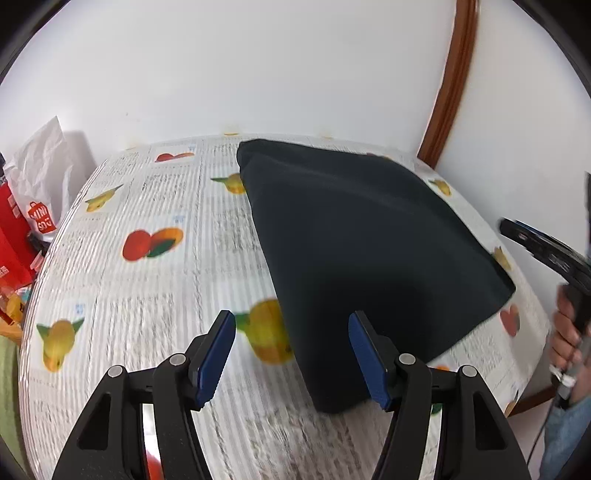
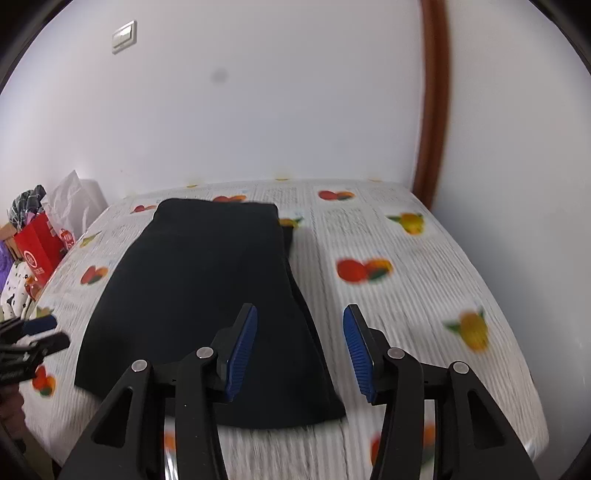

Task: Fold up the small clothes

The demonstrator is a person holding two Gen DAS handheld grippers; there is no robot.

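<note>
A dark folded garment point(image 1: 354, 240) lies flat on the fruit-print tablecloth point(image 1: 147, 206). My left gripper point(image 1: 291, 354) hovers above its near left edge, jaws apart, nothing between the blue pads. In the right wrist view the same garment point(image 2: 199, 295) stretches away from me, and my right gripper point(image 2: 299, 350) hangs open over its near right edge, holding nothing. The right gripper point(image 1: 546, 254) also shows at the right rim of the left wrist view, with a hand point(image 1: 565, 332) on its handle. The left gripper point(image 2: 33, 343) appears at the left edge of the right wrist view.
The table stands against a white wall, with a brown wooden door frame point(image 2: 432, 110) at the back right. Red and white shopping bags point(image 1: 26, 221) and other clutter point(image 2: 22, 266) crowd the left side beyond the table edge. A light switch point(image 2: 123, 36) sits on the wall.
</note>
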